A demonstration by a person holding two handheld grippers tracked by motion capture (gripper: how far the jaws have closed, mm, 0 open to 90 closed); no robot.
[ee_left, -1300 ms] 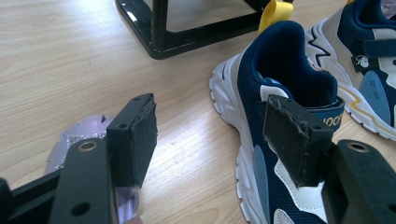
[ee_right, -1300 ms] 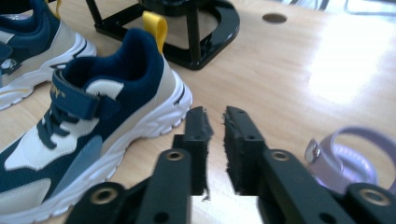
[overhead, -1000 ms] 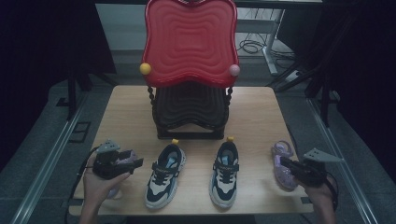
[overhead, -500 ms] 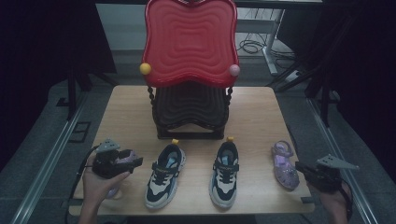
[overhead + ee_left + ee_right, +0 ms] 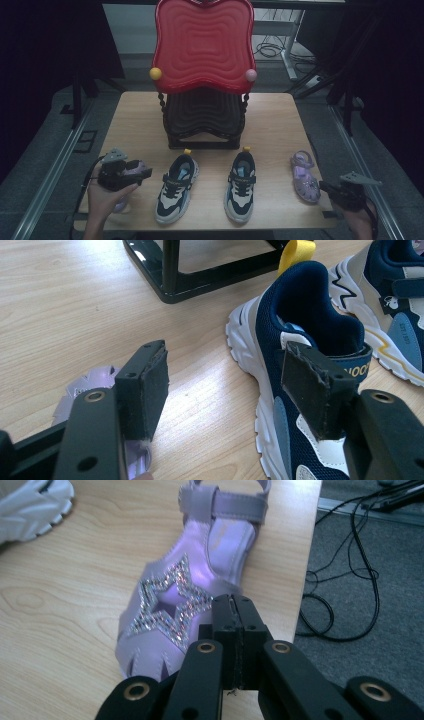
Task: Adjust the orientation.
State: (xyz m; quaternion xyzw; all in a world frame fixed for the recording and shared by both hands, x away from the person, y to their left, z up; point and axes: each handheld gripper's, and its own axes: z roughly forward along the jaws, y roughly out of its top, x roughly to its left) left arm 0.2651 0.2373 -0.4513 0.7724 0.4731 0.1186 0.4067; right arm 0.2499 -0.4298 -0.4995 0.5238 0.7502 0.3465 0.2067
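Red wavy-backed chair (image 5: pixel 202 75) at table (image 5: pixel 280 120) rear; two navy-white sneakers (image 5: pixel 176 187) (image 5: pixel 241 186) side by side before it.

High view steeply down over the whole table (image 5: pixel 280 120); both gripper views low, close, sharing its near edge

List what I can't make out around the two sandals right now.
- Left sandal: left gripper view, mostly behind the left gripper; high view, under the hand.
- Right sandal: right gripper view, toe behind the right gripper, heel strap cut by the top edge.
- Star: high view, too small.
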